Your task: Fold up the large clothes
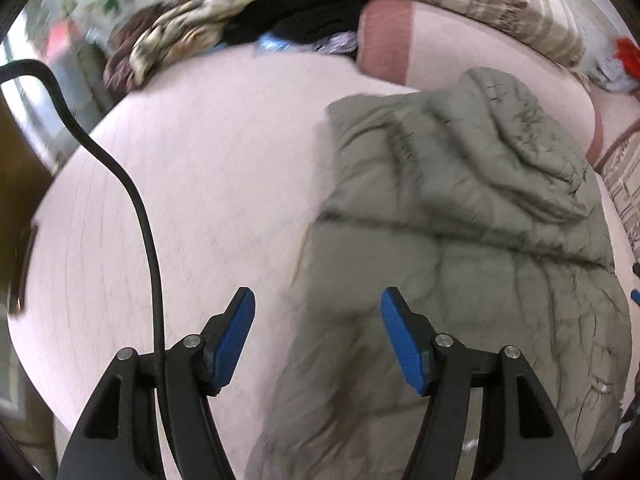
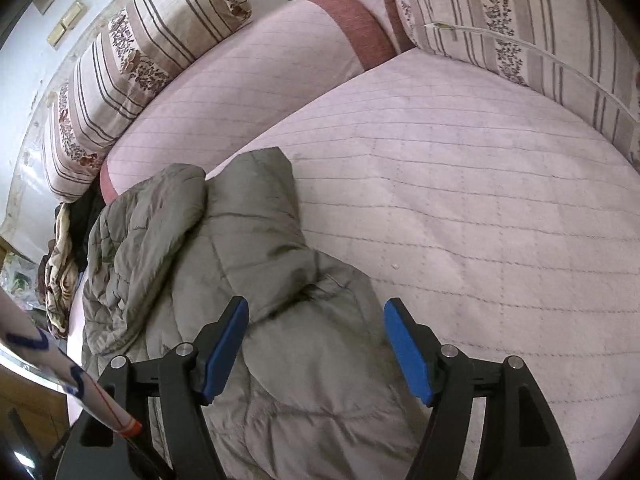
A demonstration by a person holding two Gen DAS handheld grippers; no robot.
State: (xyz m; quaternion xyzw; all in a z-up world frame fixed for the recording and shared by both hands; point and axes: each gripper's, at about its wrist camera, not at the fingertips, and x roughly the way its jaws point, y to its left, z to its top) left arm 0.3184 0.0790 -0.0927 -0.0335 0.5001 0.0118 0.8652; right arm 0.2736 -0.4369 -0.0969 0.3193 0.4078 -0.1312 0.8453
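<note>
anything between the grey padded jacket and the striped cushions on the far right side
Nothing: in the right wrist view only bare pink quilted cover separates the jacket from the striped cushions.

Matt quilted cloth jacket (image 2: 256, 288) on stitched pink bedcover (image 2: 480, 200).

Bedding and clutter around the bed
Striped pillows (image 2: 120, 76) are lying along the pink mattress (image 2: 480, 200) edge; crumpled clothes (image 1: 180, 48) are piling at its far corner.

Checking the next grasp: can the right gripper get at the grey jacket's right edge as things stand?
Probably yes. The right gripper hangs open over the grey jacket, whose edge lies exposed on the pink bed cover; nothing lies between.
</note>
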